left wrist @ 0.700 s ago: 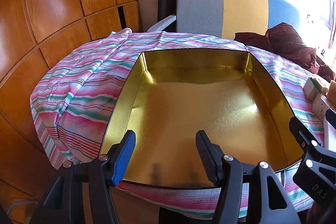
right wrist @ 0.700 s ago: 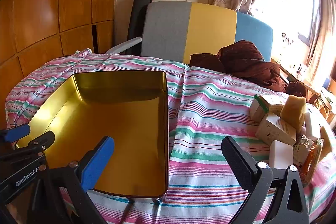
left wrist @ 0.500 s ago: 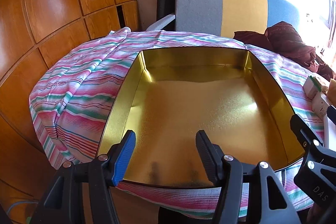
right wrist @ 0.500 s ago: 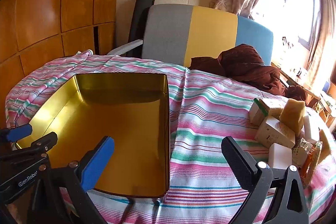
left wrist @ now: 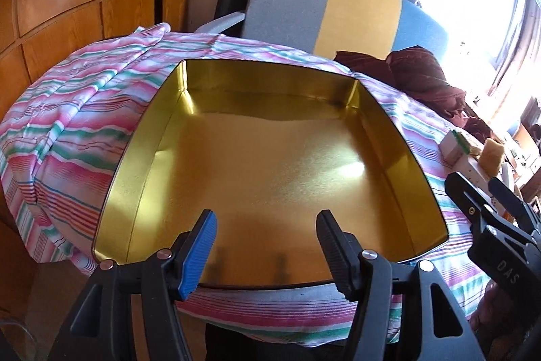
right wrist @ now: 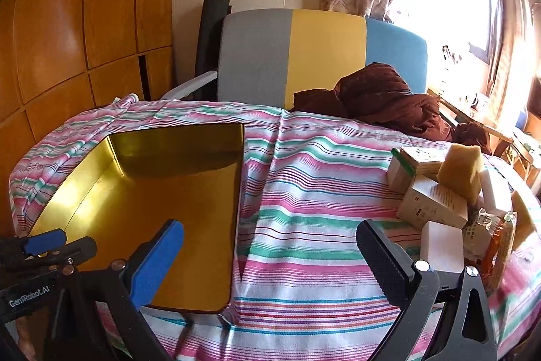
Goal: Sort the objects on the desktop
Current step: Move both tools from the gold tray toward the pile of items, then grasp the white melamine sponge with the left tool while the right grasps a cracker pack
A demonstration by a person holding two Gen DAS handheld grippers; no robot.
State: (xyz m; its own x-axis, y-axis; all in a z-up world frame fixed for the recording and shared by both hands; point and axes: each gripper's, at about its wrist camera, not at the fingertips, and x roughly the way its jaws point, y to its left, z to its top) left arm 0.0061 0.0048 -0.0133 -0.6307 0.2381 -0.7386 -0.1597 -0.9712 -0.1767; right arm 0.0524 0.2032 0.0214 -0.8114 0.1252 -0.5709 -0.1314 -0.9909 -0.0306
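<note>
Left gripper (left wrist: 265, 246): open wide, holding nothing, over the near edge of the tin.
Right gripper (right wrist: 270, 254): open wide, holding nothing.
Gold tin (right wrist: 84, 164): on striped cloth (right wrist: 321, 178).
Boxes (right wrist: 436, 202): piled right of tin, well apart.

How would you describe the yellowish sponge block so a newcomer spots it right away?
Start at the gold tin on the striped tablecloth, then look across the cloth to the pile of small boxes nearer the window. The sponge block sits on top of that pile. It alone is porous and tan-yellow; its neighbours are smooth white or printed cartons.
</note>
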